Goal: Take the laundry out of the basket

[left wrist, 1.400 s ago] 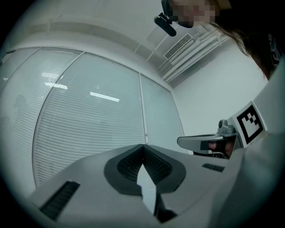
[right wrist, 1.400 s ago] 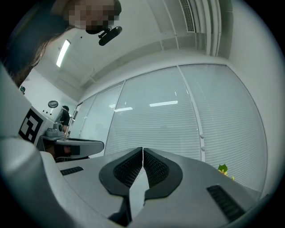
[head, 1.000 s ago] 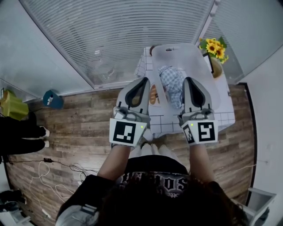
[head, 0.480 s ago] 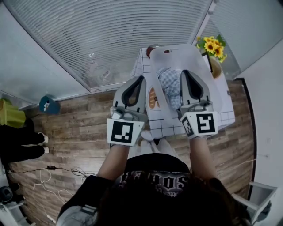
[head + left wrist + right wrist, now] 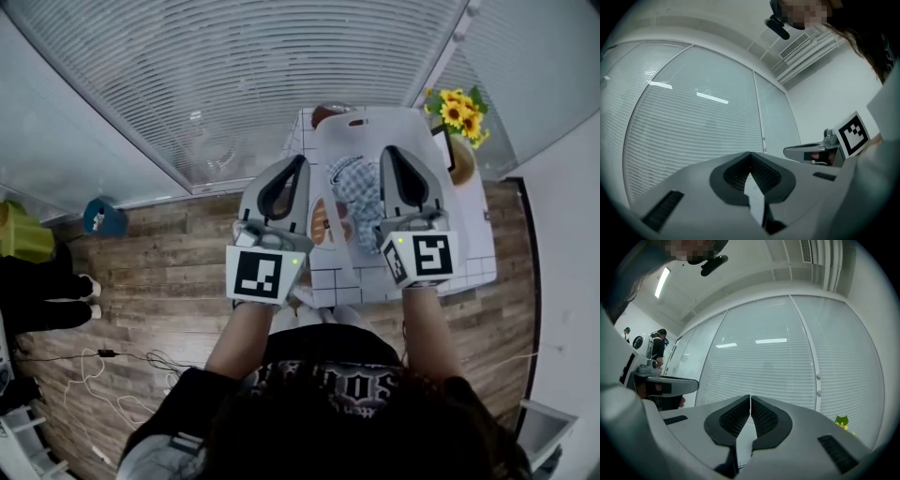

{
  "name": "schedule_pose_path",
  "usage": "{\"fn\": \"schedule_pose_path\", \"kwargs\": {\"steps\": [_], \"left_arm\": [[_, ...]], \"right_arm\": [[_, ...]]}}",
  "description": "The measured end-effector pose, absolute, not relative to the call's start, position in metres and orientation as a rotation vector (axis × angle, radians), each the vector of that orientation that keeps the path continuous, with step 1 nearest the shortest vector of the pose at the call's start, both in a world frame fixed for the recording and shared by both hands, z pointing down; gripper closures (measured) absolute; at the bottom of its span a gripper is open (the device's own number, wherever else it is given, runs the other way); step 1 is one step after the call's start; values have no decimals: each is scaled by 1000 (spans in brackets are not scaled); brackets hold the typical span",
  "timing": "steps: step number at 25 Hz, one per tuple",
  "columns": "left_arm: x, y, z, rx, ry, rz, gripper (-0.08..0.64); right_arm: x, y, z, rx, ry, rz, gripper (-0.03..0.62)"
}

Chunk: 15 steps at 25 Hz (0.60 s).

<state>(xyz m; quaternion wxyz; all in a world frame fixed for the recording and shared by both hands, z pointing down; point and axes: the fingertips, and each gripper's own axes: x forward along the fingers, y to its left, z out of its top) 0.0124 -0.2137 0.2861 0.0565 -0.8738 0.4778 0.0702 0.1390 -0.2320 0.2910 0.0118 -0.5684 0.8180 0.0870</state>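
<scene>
Head view: the white basket sits on a small tiled table, its long axis running straight away from the person. A blue-checked cloth, the laundry, lies inside it. The left gripper and right gripper are held side by side over the near part of the basket, with the cloth between them and below. The cloth shows closer to the right gripper, so that hand looks the nearer 1 for a grab. Sunflowers stand at the table's far right.

Left gripper view: the 2 jaws meet at their tips with nothing between them. They point at the window blinds, not at the basket.

Right gripper view: these jaws are also pressed together and empty, aimed at the blinds. Neither basket nor cloth shows here, so I judge both grippers must tip downward and spread their jaws before reaching the cloth.
</scene>
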Motion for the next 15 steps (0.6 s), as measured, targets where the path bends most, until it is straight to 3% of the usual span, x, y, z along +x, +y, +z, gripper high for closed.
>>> {"fn": "schedule_pose_path", "kwargs": {"steps": [15], "left_arm": [[23, -243, 290, -2620, 1491, 191, 560]], "right_arm": [[154, -276, 325, -1788, 2653, 189, 563]]}}
